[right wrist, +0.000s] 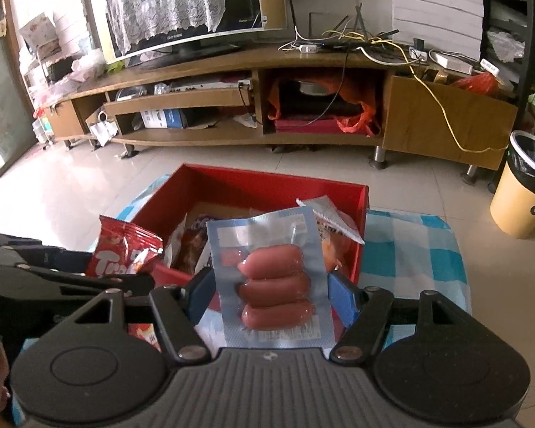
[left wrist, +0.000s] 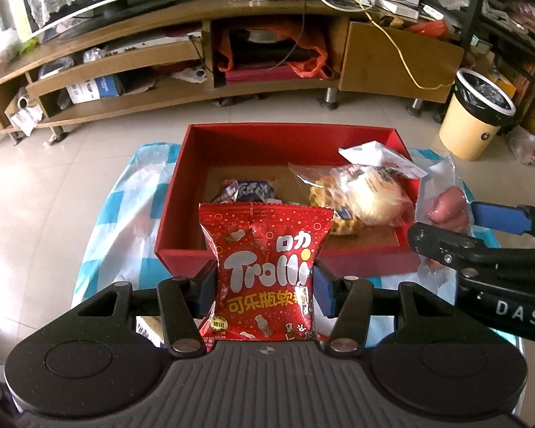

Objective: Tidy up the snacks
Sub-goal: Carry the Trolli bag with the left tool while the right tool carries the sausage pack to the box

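Note:
My left gripper is shut on a red Trolli candy bag, held upright just in front of the red box. My right gripper is shut on a clear pack of three sausages, held at the box's near right side; it also shows in the left wrist view. The Trolli bag shows in the right wrist view at the left. Inside the box lie a bread pack, a waffle-like snack and a dark wrapped snack.
The box stands on a blue-and-white checked cloth over a low table. Beyond it is tiled floor, a wooden TV stand with clutter and cables, and a yellow bin at the right.

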